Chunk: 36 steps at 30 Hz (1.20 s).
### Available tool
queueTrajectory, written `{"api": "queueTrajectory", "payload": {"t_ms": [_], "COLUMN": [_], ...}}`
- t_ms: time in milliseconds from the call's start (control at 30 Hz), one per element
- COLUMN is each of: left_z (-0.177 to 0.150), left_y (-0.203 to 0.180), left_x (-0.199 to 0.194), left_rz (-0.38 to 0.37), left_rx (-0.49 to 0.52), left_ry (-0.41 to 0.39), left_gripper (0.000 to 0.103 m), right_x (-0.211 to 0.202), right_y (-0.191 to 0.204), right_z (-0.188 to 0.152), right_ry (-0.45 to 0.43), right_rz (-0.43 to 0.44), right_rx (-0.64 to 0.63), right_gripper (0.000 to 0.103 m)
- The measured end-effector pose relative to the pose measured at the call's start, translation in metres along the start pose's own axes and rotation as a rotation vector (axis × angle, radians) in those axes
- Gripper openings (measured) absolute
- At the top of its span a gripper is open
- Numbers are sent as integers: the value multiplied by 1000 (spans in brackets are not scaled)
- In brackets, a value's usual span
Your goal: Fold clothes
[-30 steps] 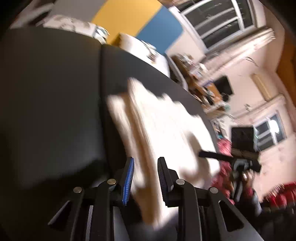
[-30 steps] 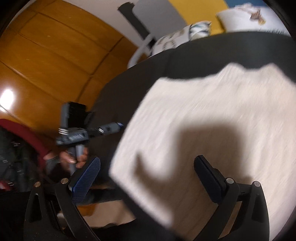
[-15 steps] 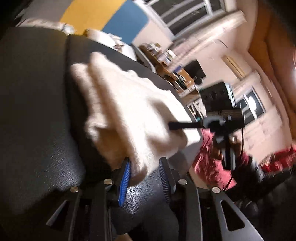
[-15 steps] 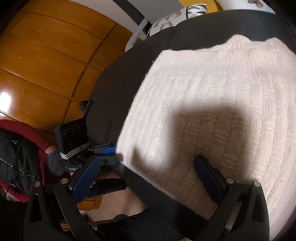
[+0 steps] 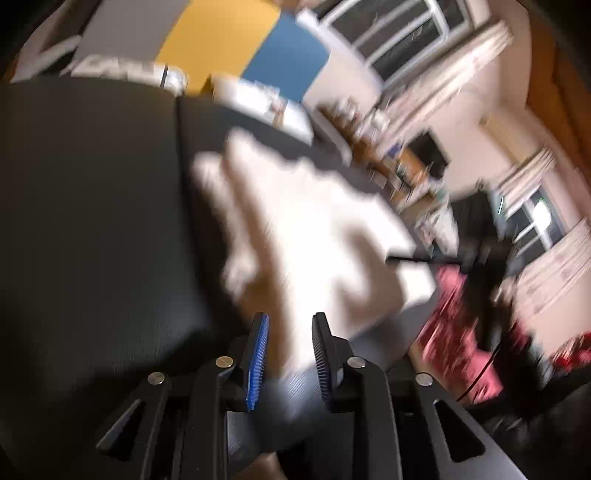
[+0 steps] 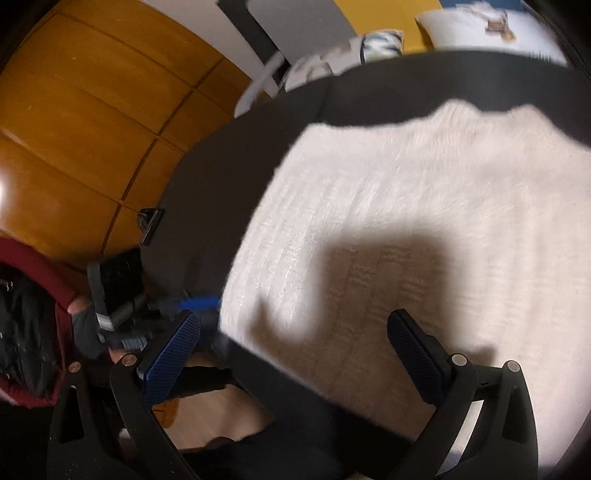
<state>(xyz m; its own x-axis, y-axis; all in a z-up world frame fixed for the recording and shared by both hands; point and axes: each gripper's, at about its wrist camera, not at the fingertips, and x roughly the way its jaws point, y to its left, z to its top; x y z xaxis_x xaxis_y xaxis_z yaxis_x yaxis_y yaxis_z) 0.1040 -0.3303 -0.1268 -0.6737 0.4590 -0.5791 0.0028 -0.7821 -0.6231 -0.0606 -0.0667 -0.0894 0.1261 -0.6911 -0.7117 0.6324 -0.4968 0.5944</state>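
Left wrist view: cream ribbed knit sweater (image 5: 310, 229) lies spread on the black leather table (image 5: 92, 206), its near hem running between the jaws of the left gripper (image 5: 288, 347). Those jaws are opening, pads apart from the cloth; frame blurred. Right wrist view: right gripper (image 6: 295, 343) hovers over the sweater's near left corner, jaws wide apart and empty. Judgement: both sit at the hem to take corners for a fold.

Place: I'm working in a home, a lived-in room.
Ahead of my left tool: curtained windows (image 5: 402, 33), cluttered shelf (image 5: 373, 147).
Left of my right tool: wooden wardrobe panels (image 6: 92, 110).
Beyond it: patterned cushions (image 6: 347, 55).
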Motion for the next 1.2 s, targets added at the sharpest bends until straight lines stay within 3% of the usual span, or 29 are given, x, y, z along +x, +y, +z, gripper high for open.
{"api": "queueTrajectory", "payload": {"t_ms": [100,167,267,333,467,500,600,733,767,900,967,1133,1200], "left_z": [30,48,72,78,65,64,64,65,63,54,49,41,37], "left_y": [-23,-35,-38,-29,-9,-5,5,25,31,52,56,59,59], "left_x": [8,28,66,83,103,97,78,58,55,55,57,58,52], "left_rz": [13,49,187,279,343,309,218,148,153,179,198,173,147], "left_rx": [51,68,86,79,60,23,-63,-170,-204,-298,-317,-365,-389], "left_ry": [-82,-85,-38,-3,57,45,8,-40,-44,-45,-39,-31,-31], "left_gripper": [28,28,28,28,29,29,27,29,30,30,30,32,39], "right_x": [-31,-52,-77,-89,-84,-77,-86,-142,-151,-171,-171,-160,-157], "right_y": [-16,-27,-62,-86,-139,-151,-156,-172,-183,-228,-248,-254,-235], "right_z": [-7,-12,-6,3,16,15,11,-13,-21,-55,-64,-61,-55], "right_ry": [-63,-104,-145,-157,-91,-56,-76,-263,-290,-381,-387,-357,-374], "right_rz": [-104,-173,-300,-332,-360,-367,-301,-37,-9,37,-7,-57,-42], "right_rx": [8,14,71,97,171,201,174,263,298,457,517,526,474], "right_gripper": [103,103,103,103,103,103,103,103,103,103,103,103,103]}}
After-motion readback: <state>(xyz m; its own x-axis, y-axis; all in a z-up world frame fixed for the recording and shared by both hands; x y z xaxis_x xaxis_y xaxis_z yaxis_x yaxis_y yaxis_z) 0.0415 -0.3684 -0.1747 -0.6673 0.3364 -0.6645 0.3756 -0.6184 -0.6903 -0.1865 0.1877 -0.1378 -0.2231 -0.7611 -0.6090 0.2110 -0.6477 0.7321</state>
